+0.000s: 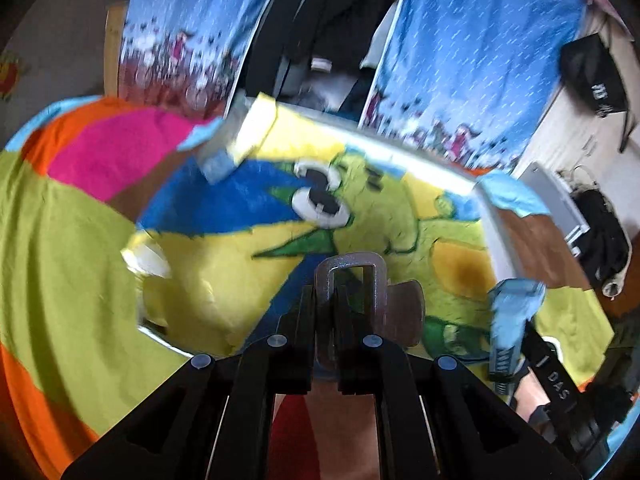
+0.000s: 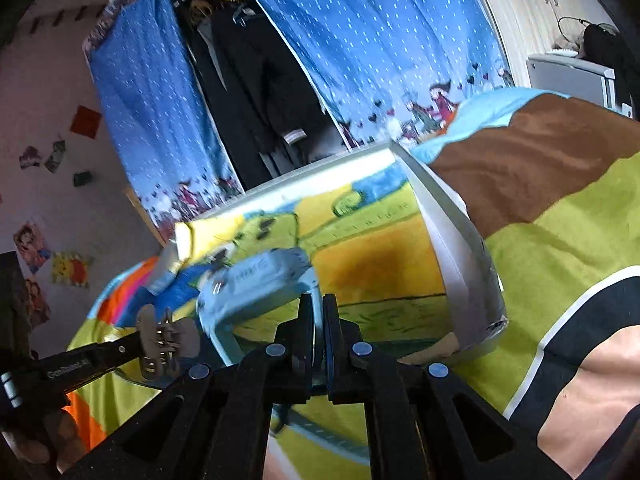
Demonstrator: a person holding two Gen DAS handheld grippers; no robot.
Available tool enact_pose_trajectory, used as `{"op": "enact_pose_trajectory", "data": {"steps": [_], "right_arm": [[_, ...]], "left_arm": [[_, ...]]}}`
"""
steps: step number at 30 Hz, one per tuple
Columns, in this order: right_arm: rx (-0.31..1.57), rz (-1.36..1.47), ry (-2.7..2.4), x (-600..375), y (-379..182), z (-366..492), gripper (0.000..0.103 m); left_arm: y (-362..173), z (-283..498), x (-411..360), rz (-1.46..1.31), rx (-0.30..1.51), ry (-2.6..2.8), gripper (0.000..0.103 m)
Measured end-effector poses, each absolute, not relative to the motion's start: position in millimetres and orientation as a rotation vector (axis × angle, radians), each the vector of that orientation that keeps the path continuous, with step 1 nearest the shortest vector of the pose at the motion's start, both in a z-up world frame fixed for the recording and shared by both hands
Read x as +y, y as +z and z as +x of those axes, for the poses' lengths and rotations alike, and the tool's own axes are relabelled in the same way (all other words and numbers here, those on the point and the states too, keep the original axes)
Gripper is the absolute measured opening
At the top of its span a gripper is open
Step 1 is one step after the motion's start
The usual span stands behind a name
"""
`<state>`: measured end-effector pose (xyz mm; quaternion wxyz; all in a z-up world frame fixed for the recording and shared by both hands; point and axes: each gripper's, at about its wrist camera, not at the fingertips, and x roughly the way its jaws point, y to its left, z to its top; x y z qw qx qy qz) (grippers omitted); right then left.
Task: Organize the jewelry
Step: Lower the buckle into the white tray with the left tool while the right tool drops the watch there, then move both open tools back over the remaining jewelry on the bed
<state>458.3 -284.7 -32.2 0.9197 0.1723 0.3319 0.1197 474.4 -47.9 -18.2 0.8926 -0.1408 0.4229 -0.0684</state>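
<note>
My left gripper [image 1: 326, 294] is shut on a grey metallic hair claw clip [image 1: 352, 265], which sticks up between its fingers over the tray. The right wrist view shows the same clip [image 2: 160, 340] in the left gripper [image 2: 138, 346] at the lower left. A light blue case [image 2: 256, 280], blurred, is held by its thin edge in my right gripper [image 2: 319, 304], which is shut on it. In the left wrist view that case [image 1: 516, 306] and the right gripper [image 1: 510, 354] are at the right. Both hover above a white-rimmed tray [image 2: 452, 240] lined with a cartoon-print towel.
The tray [image 1: 496, 240] lies on a bedspread [image 1: 60, 260] of green, orange, pink and brown patches. A small white item [image 1: 146, 258] and a pale blue box [image 1: 218, 164] sit on the tray's left side. Blue curtains [image 2: 380, 40] hang behind. A person's leg [image 2: 592, 400] is at the right.
</note>
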Motion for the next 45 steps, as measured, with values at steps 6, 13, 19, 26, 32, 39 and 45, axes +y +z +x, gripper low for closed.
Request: {"op": "enact_pose_trajectory", "data": {"steps": [6,13,19,26,32,39,45], "right_arm": [[0.7,0.325,0.218,-282.4,-34.5,454.6,0.023],[0.656,0.285,0.199,-286.1,-16.6,438.9,0.056],[0.568,0.296,0.239,-289.1,6.3,401.0,0.081],[0.4,0.258,0.297,-291.5,44.3,324.3,0.103],[0.326,0.185,0.261,-290.2,57.1,253.6,0.103],[0.311,0.216,0.251,-287.6,55.1,193.3,0.103],[0.372,0.203,0.253,-273.7,39.6,152.0,0.103]], "left_arm": [[-30.5,477.7,-51.7,-0.295,0.907,-0.138,0.008],[-15.7,461.3,-48.2,-0.276,0.881,-0.089,0.051],[17.1,418.5,-45.5,-0.217,0.799,-0.058,0.065],[53.1,338.4,-41.8,-0.188,0.634,-0.082,0.09],[70.1,265.3,-32.7,-0.174,0.505,-0.099,0.09],[73.2,200.7,-17.2,-0.158,0.441,-0.105,0.091],[58.6,159.2,-5.5,-0.104,0.443,-0.126,0.091]]}}
